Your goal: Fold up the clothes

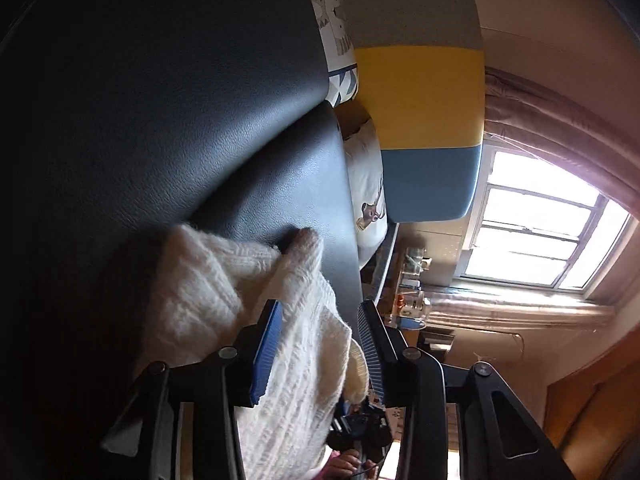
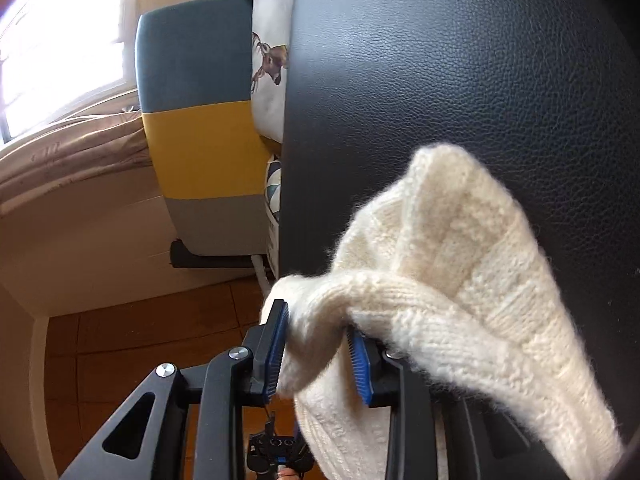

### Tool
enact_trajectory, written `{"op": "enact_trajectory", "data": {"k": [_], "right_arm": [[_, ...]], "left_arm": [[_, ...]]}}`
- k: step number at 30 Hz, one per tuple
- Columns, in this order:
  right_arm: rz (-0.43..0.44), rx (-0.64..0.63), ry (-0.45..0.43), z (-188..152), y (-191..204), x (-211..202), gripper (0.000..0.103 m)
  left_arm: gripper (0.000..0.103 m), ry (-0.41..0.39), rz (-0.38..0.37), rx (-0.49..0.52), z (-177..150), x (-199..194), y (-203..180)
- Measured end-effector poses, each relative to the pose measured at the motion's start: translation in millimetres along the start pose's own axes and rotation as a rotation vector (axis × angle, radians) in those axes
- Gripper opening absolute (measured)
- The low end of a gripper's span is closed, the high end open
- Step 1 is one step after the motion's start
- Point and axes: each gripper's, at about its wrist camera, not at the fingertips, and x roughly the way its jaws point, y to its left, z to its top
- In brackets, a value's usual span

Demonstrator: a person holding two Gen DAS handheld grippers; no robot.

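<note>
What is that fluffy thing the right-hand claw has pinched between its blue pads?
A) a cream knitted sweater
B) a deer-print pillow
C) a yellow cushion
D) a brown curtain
A: in the right wrist view the right gripper has a bunched fold of the cream knitted sweater squeezed between its blue pads, over the black leather surface.

A lived-in home room: a black leather couch [image 2: 460, 80] with printed cushions [image 2: 270, 68], a chair back [image 1: 424, 92] banded in grey, yellow and blue, gathered curtains [image 1: 552, 120] at a bright barred window [image 1: 536, 232], and a wood-toned floor [image 2: 132, 340].
</note>
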Motion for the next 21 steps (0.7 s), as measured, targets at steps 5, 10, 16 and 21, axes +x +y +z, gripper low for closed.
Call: {"op": "enact_trajectory", "data": {"k": [5, 10, 16, 21], "right_arm": [[0.014, -0.128, 0.005, -9, 28, -21, 0.031], [-0.205, -0.436, 0.005, -50, 57, -42, 0.031], [-0.455, -0.699, -0.013, -108, 50, -50, 0.031], [-0.594, -0.722, -0.043, -110, 30, -38, 0.031]], "left_arm": [[0.041, -0.009, 0.147, 0.298, -15, -26, -13], [0.042, 0.06, 0.225, 0.596, -51, -36, -28], [0.045, 0.089, 0.363, 0.812, -83, -22, -33], [0.027, 0.094, 0.36, 0.833, -91, -15, -37]]}}
